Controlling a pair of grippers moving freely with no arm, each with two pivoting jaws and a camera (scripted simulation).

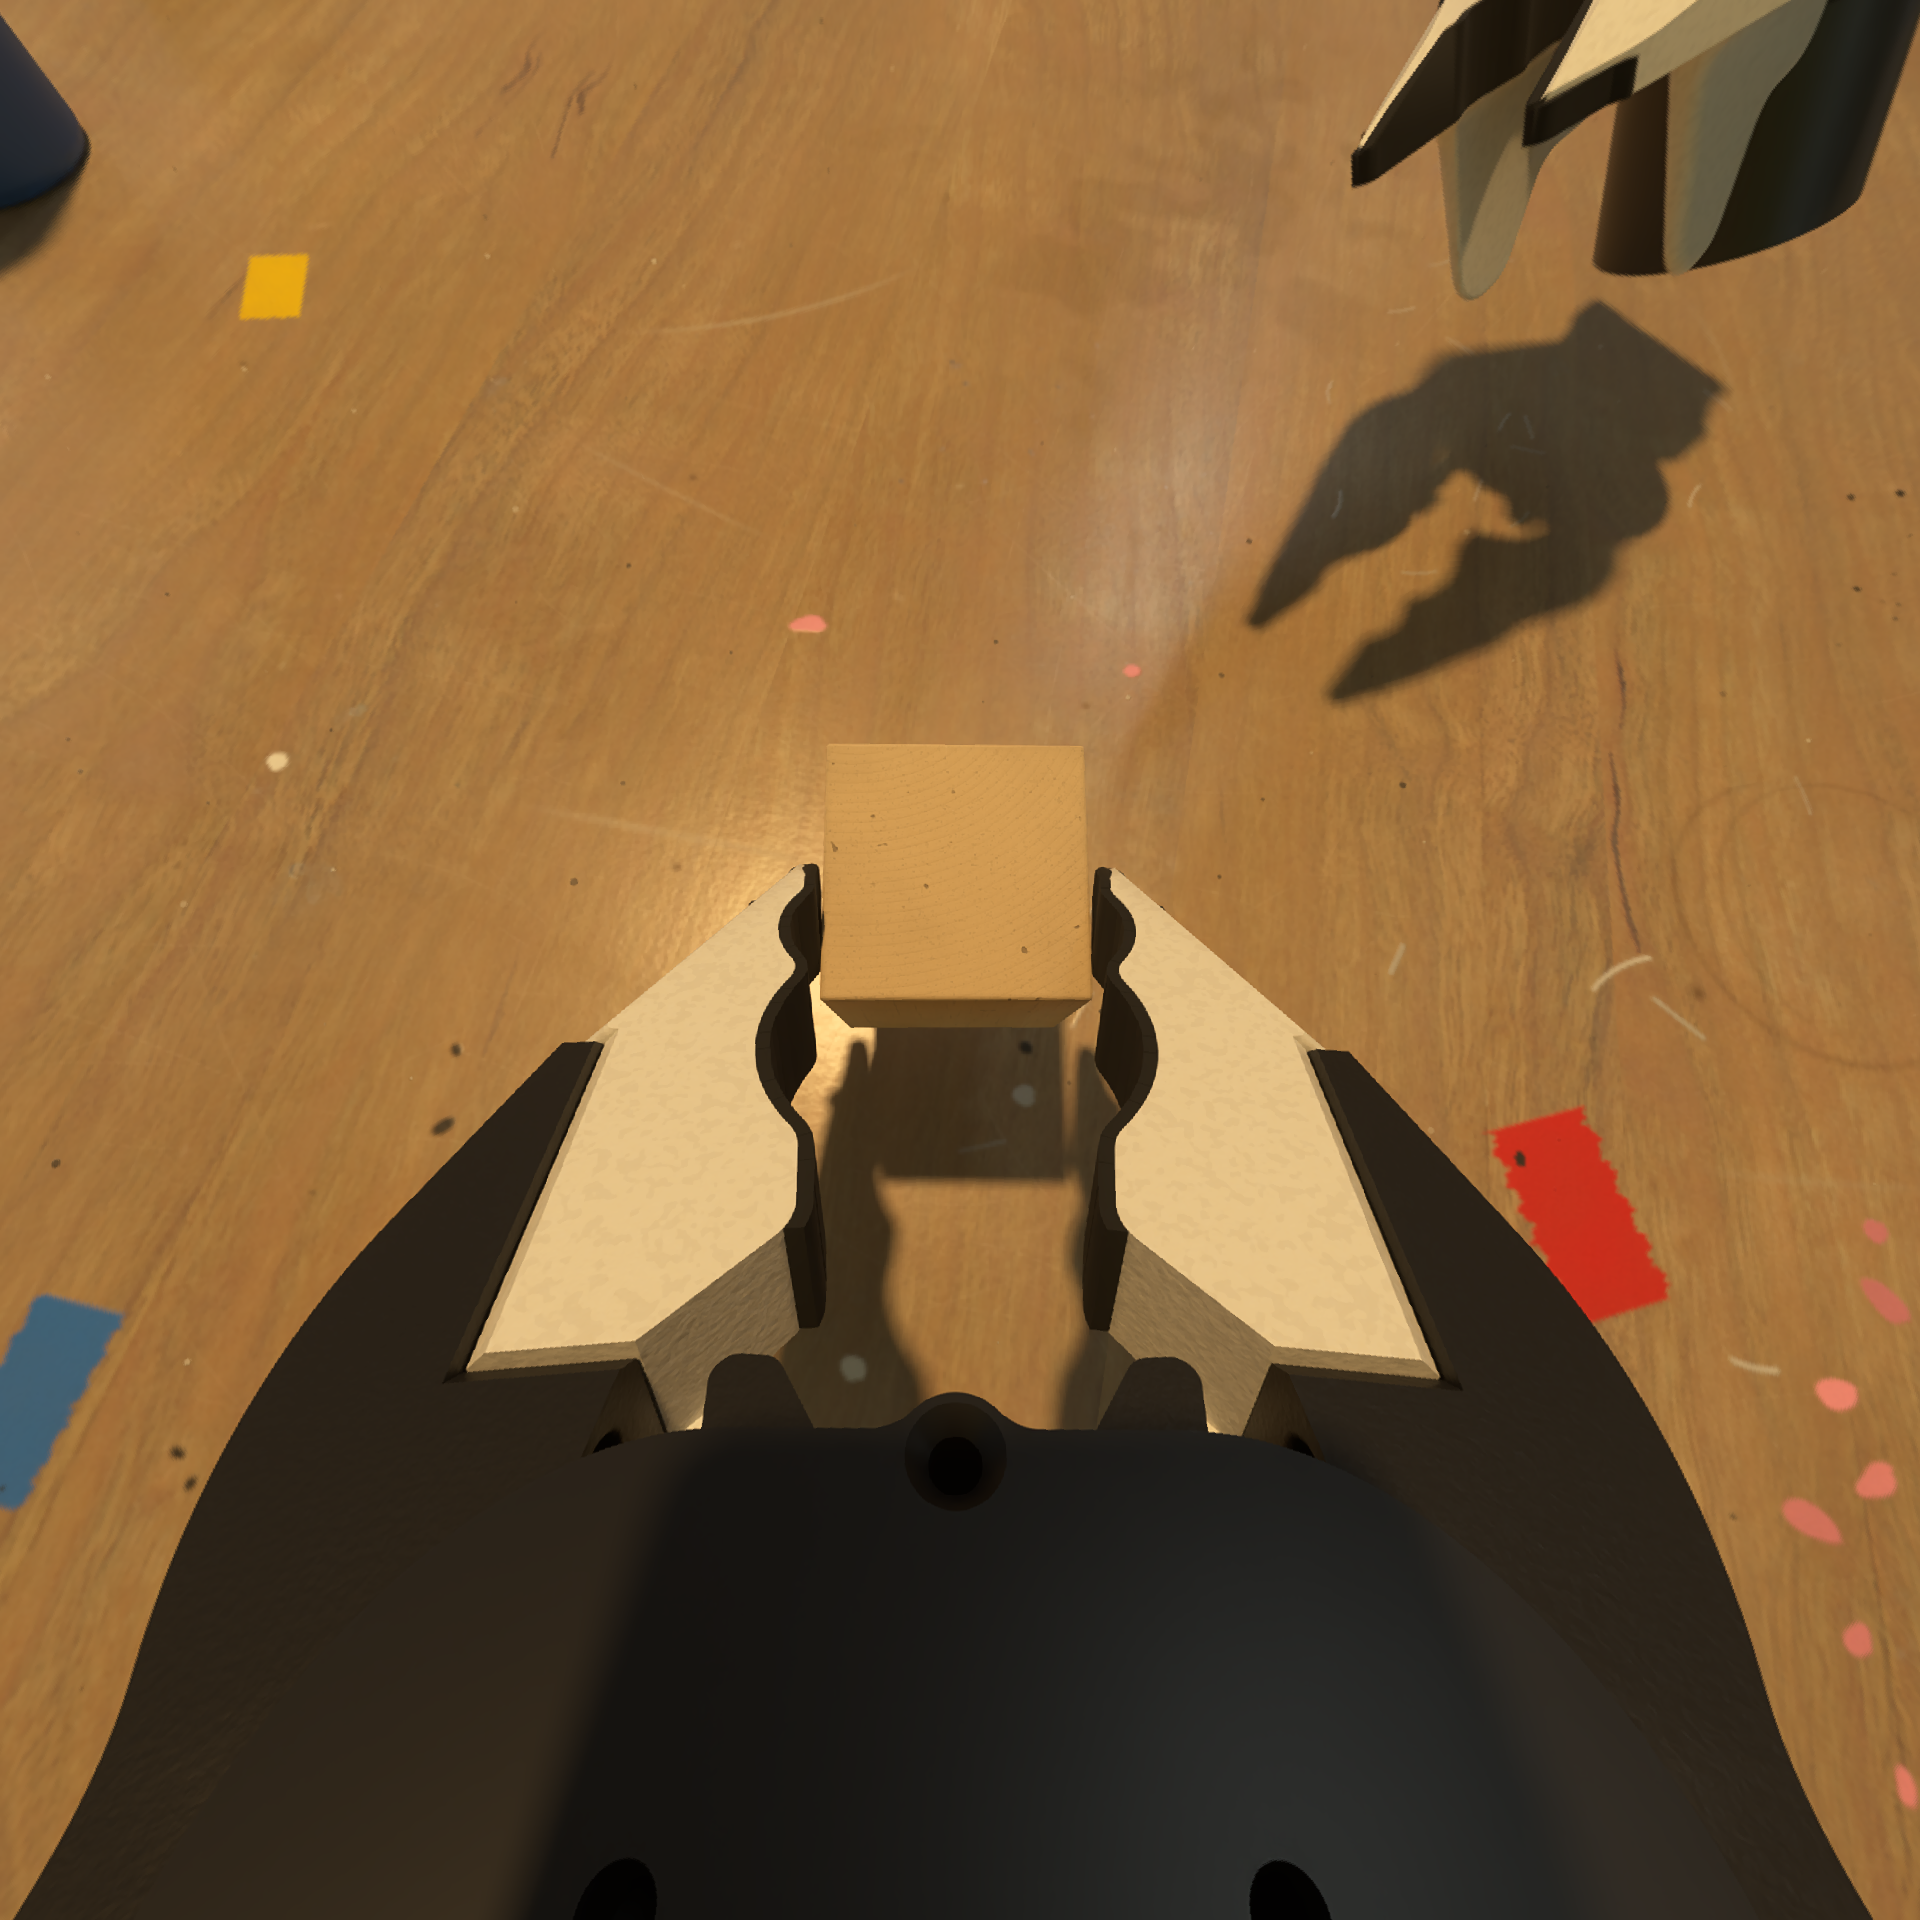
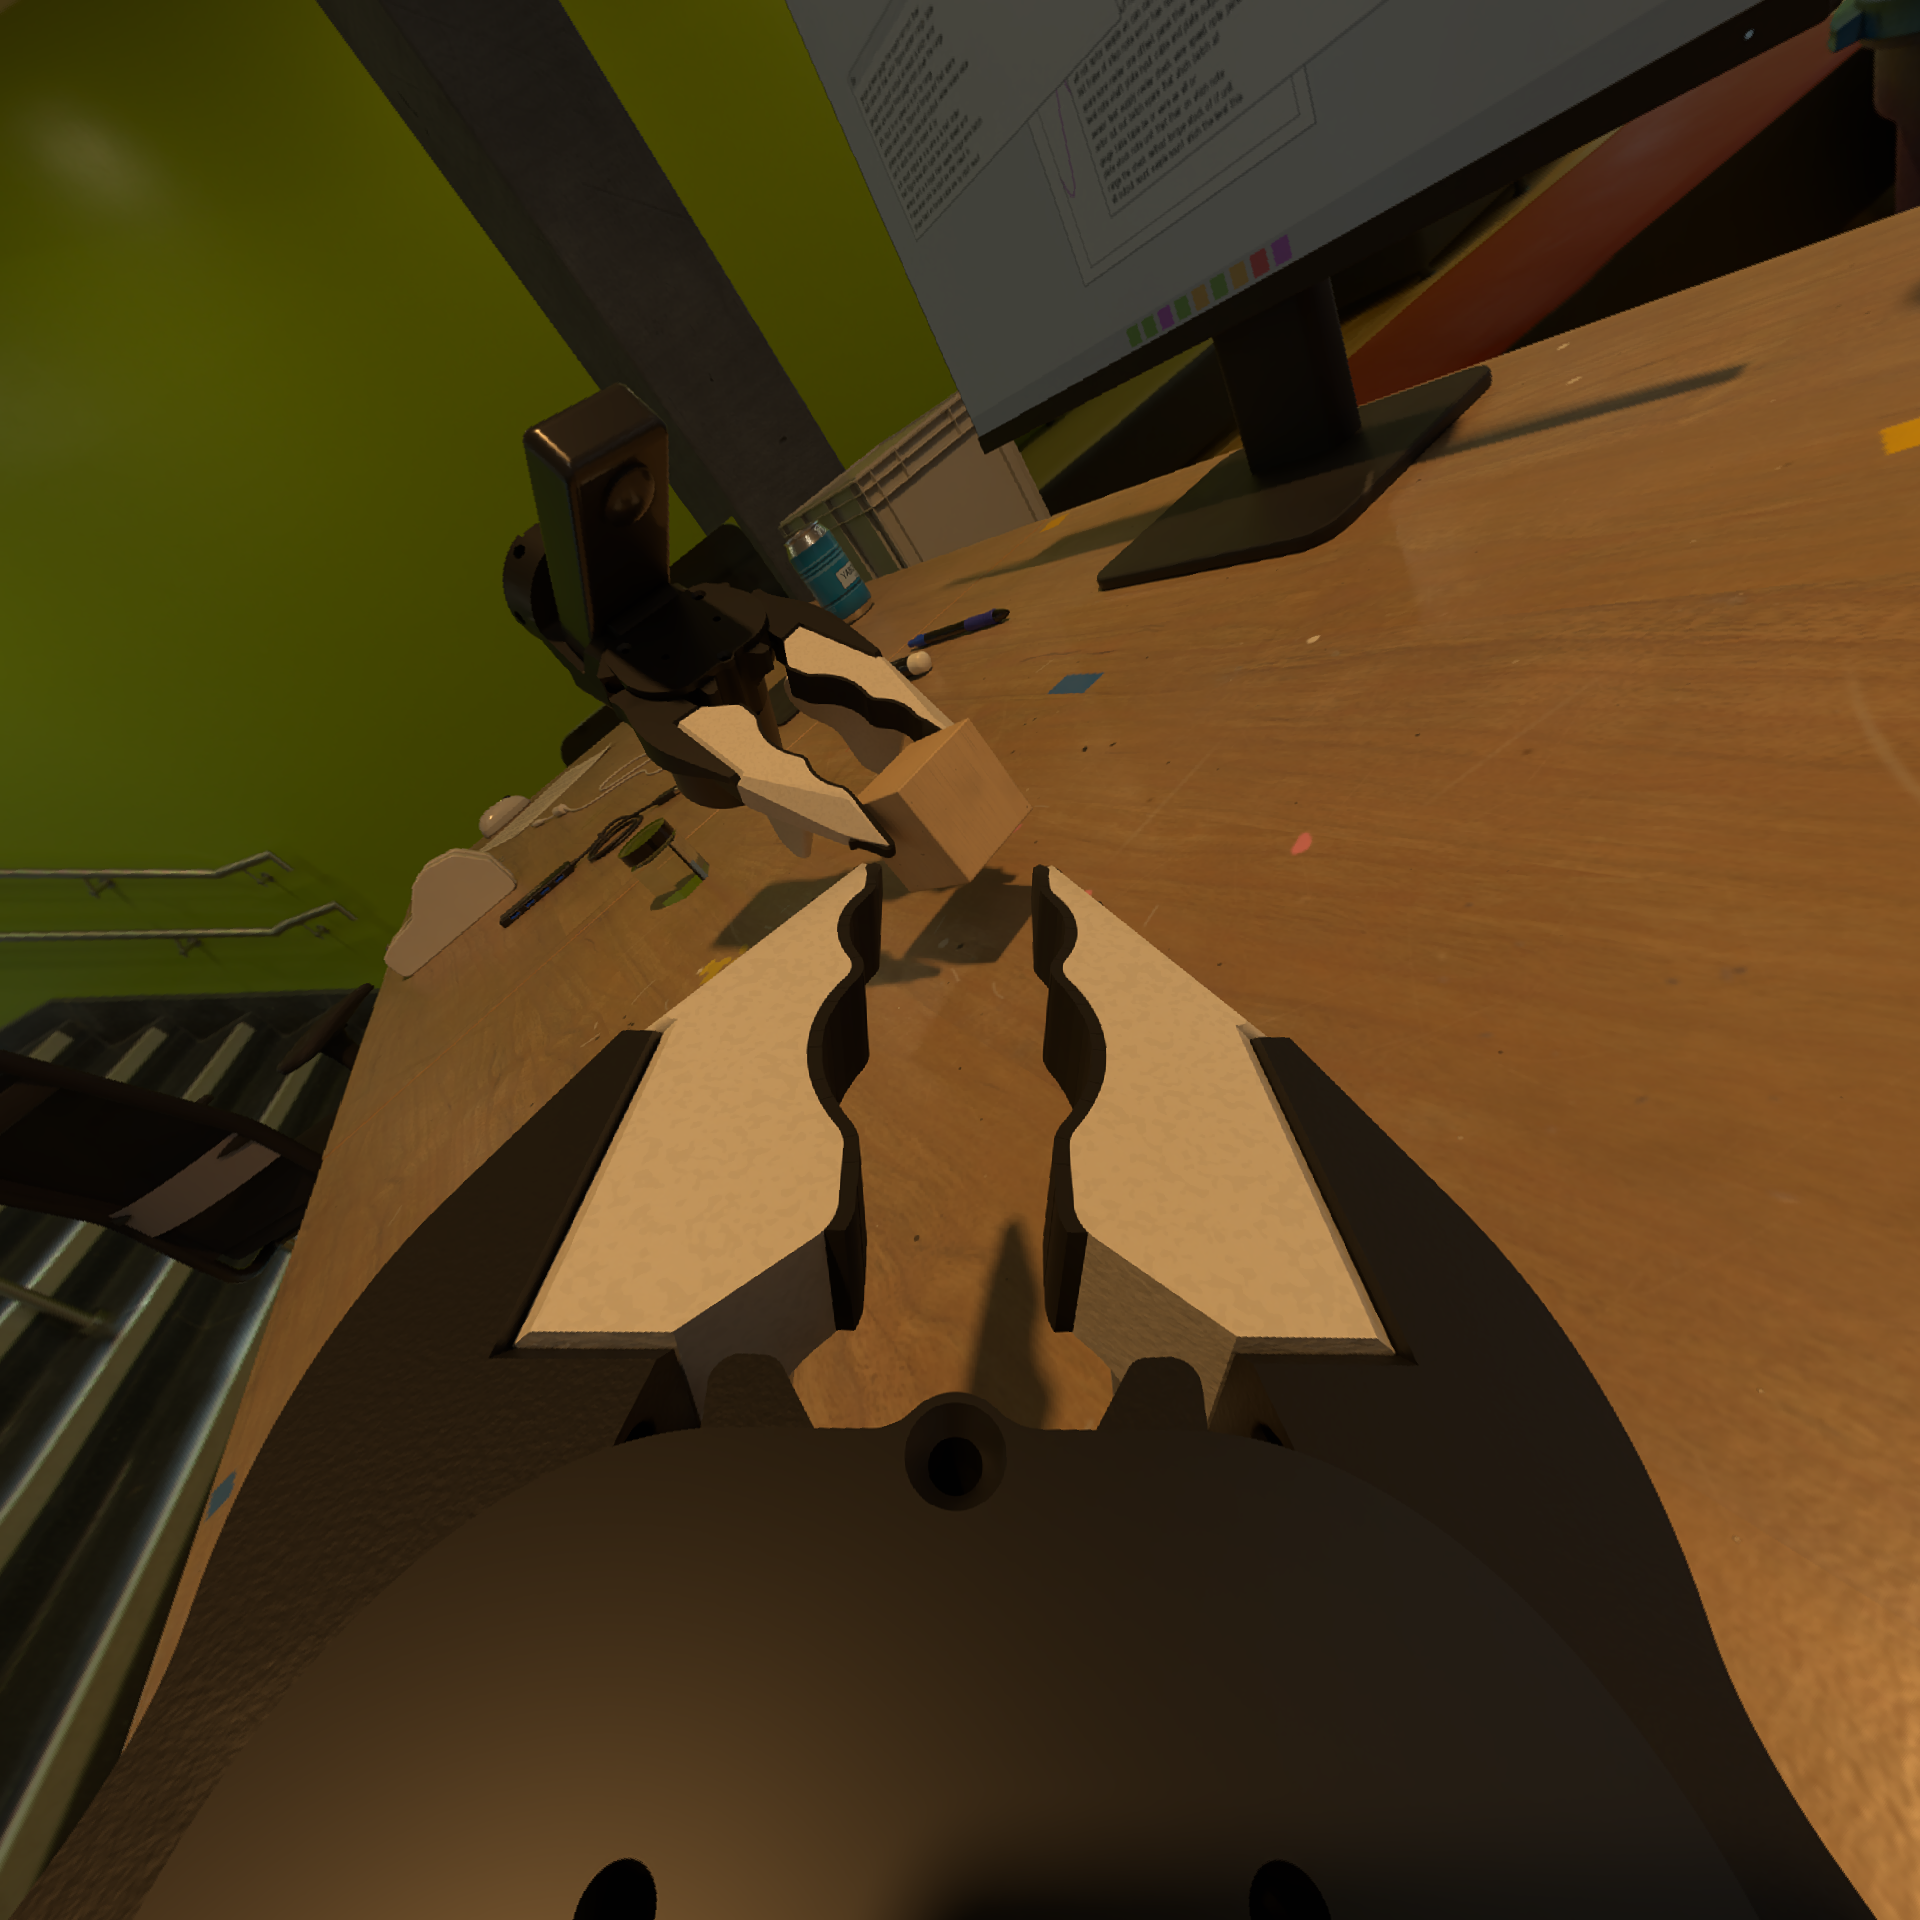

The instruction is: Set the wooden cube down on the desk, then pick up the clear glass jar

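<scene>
Left gripper (image 1: 956,883) was clamped on the wooden cube (image 1: 954,878) at the fingertips, cube held clear of the worktop (image 1: 623,468) with its shadow below, so the set-down was not yet done. Right gripper (image 2: 956,883) was parted and empty, hovering nearby over the worktop and aimed toward the cube. To do it well, my read: lower straight until the cube's bottom face sits flat, then spread the fingers and back out along their axis so the tips don't drag or tip it; the cube looked slightly canted in the right wrist view, so level it first. Landing spot under the cube looked bare, only paint flecks plus red (image 1: 1579,1210), blue (image 1: 52,1392) and yellow tape marks (image 1: 273,286) around. Clear glass jar (image 2: 665,860), as best I could tell, stood toward the worktop's far edge behind the left gripper, close to a black pen (image 2: 535,894), a cable and a white object (image 2: 447,904). Monitor (image 2: 1247,125), blue can (image 2: 826,566) and second pen (image 2: 956,629) sat further along, out of the path. Risk: the left gripper blocks the right's line to the jar.
</scene>
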